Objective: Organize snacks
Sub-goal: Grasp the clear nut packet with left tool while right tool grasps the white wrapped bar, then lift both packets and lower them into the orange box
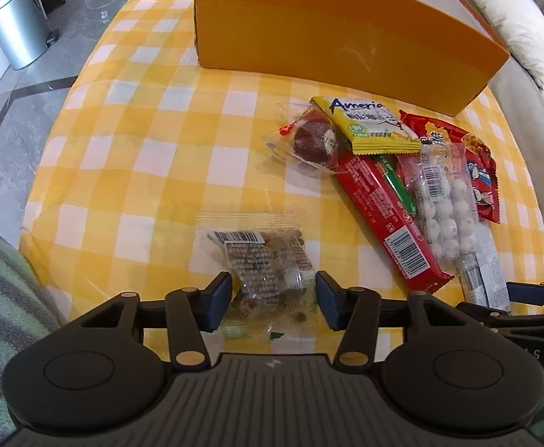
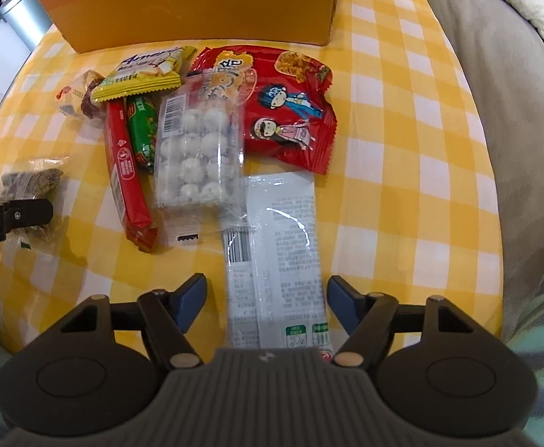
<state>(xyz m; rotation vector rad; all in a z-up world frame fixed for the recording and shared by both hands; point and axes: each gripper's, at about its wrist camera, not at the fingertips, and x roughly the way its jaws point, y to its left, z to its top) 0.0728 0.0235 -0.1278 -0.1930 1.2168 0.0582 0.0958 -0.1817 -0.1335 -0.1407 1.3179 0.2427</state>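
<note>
- Left wrist view is filled mostly by a table point(image 1: 130, 141) covered in a yellow-and-white checked cloth, on which every snack is laid.
- An orange box point(image 1: 331, 26) is set at the far side of the table, behind the snacks.
- A red bag point(image 2: 290, 108) printed with cartoon figures is seen flat just in front of the box.
- A long white packet point(image 2: 283, 246) is placed between the blue pads of the right gripper point(image 2: 266, 307); the jaws are spread, a clear gap is seen on one side, and the other pad is close to the packet's edge.
- A clear pack of white balls point(image 2: 197, 149) is laid partly over the red bag and the white packet.
- A red bar point(image 1: 387, 216) and a yellow packet point(image 1: 368, 123) are found beside it.
- A small clear bag of brown pieces point(image 1: 268, 264) is straddled by the left gripper point(image 1: 273, 300); the pads are set close at either side, and contact cannot be told.
</note>
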